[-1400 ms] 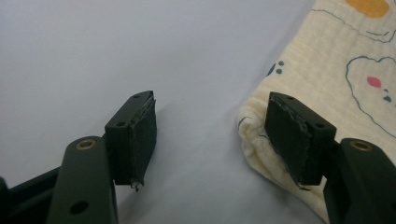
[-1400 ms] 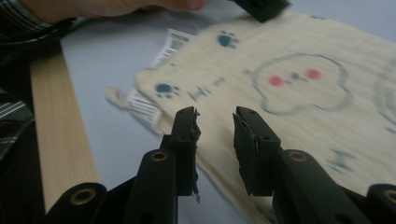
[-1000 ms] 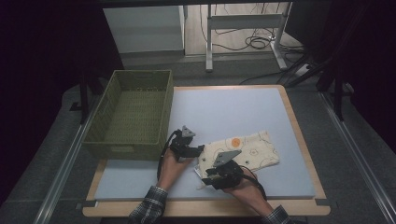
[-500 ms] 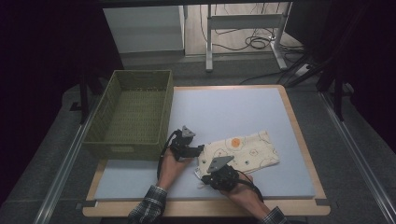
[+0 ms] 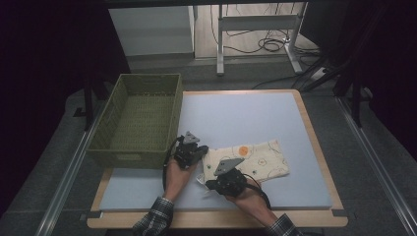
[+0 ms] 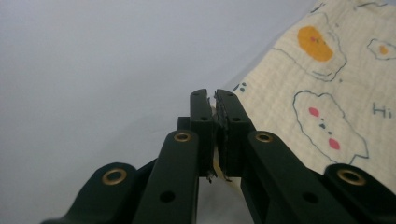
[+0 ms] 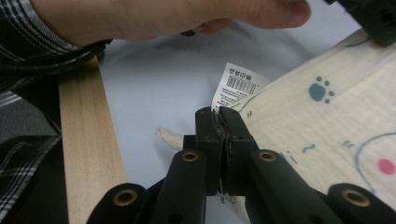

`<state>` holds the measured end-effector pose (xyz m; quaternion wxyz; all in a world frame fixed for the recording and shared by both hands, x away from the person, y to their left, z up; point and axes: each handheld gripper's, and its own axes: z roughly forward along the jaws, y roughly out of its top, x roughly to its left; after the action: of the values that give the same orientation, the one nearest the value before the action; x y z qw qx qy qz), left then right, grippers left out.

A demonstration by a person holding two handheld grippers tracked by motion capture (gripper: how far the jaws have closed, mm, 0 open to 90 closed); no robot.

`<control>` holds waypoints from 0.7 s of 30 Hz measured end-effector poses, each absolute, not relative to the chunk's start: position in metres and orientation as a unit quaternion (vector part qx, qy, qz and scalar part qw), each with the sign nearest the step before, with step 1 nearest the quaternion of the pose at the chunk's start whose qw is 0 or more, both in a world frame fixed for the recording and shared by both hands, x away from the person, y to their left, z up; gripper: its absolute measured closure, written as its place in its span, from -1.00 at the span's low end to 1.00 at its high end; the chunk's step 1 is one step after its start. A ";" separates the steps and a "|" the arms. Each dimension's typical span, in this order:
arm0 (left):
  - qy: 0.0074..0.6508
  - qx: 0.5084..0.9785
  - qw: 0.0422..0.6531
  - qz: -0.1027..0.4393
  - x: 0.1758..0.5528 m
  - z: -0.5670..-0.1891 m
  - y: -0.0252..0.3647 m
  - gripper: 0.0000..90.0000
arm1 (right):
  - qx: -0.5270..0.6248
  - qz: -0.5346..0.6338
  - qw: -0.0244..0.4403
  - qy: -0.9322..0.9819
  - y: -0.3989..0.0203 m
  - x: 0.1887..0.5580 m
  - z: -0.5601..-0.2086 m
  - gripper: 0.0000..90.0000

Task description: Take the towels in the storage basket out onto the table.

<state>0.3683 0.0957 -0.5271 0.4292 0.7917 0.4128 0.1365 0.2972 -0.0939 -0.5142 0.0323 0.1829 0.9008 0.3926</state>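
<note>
Cloth (image 5: 251, 158) — cream crinkled cotton, flat on blue mat (image 5: 246, 118), both grippers' fingers just closed, pinching its left edge

A green woven rectangular basket (image 5: 139, 118) sits just beyond the left tongs, on the pale blue mat (image 5: 236, 118) of the wooden-edged table (image 5: 314, 142).

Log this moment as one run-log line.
left hand-held gripper: just closed, shut on cloth edge | right hand-held gripper: just closed, shut on cloth edge beside tag | cloth: flat on mat | basket: empty
</note>
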 end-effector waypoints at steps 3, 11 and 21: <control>0.401 0.795 0.432 0.142 0.369 -0.523 0.089 0.91 | 0.190 0.401 0.037 0.895 -0.103 0.296 -0.509 0.94; 0.371 0.808 0.430 0.158 0.377 -0.512 0.058 0.90 | 0.216 0.418 0.048 0.881 -0.135 0.299 -0.502 0.93; 0.347 0.811 0.443 0.158 0.391 -0.510 0.026 0.91 | 0.265 0.430 0.066 0.861 -0.184 0.304 -0.504 0.94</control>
<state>0.3911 0.0255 -0.5105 0.4431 0.8112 0.3474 0.1577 0.3039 -0.1842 -0.5040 0.0659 0.2649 0.8607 0.4298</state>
